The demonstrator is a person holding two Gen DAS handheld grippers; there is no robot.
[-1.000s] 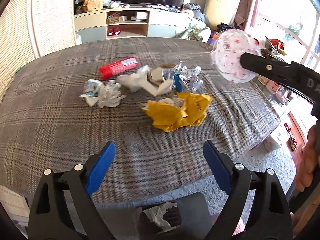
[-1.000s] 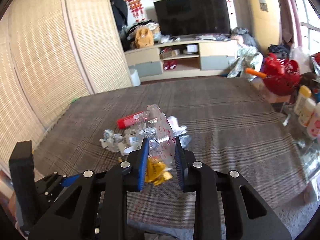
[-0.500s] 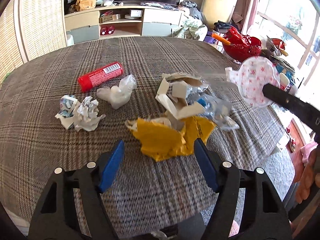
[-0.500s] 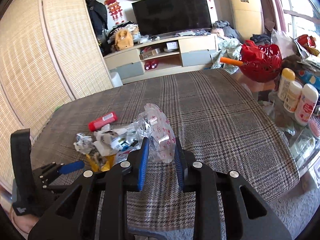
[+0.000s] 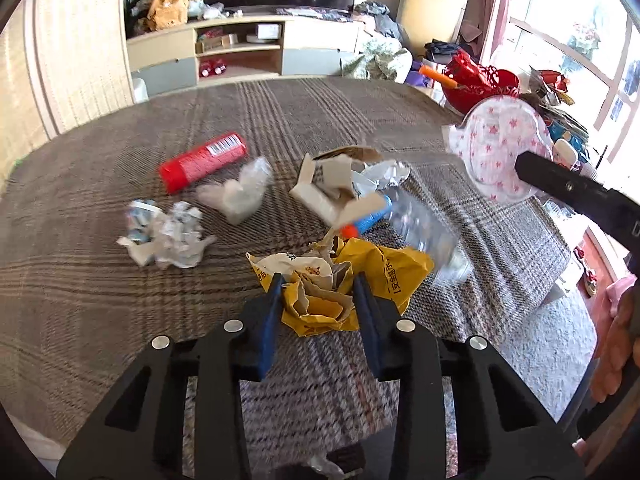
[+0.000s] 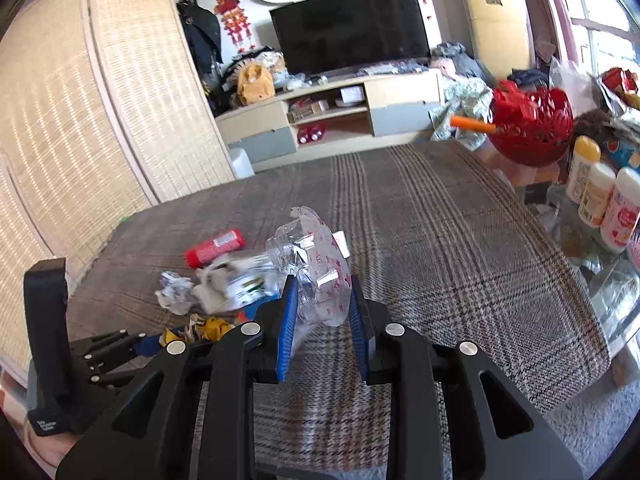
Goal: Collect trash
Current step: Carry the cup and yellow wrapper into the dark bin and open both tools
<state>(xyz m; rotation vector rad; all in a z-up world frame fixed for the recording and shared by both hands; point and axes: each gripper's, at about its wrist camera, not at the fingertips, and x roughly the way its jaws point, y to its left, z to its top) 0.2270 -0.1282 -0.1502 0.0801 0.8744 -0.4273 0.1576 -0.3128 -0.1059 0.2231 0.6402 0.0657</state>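
1. Left tongs: blue pads pinching the near edge of the yellow wrapper, one pad on either side of its crumpled folds. The wrapper lies at the near edge of the litter on the plaid-covered desk.

2. Right tongs: pressed onto a clear plastic lid with red stars, held clear above the desk to the right of the litter. In the left wrist view the lid's round face is turned broadly toward the left tongs; a small tab sticks out at its far edge.

3. Step in hand, as judged: grasping the yellow wrapper, with the lid already collected. The next move calls for a firm pinch and a straight lift, since the wrapper is light, bulky and touching the bottle.

4. Clear plastic bottle: just beyond the wrapper and blurred. Long axis runs from near right to far left, blue cap end toward the far left.

5. Torn cardboard pieces: heaped behind the bottle's cap end.

6. Crumpled white paper: left of the wrapper, apart from it.

7. Clear plastic film wad: between the paper and the cardboard.

8. Red tube: farthest piece. Long axis slants from near left to far right, barcode end toward the far right.
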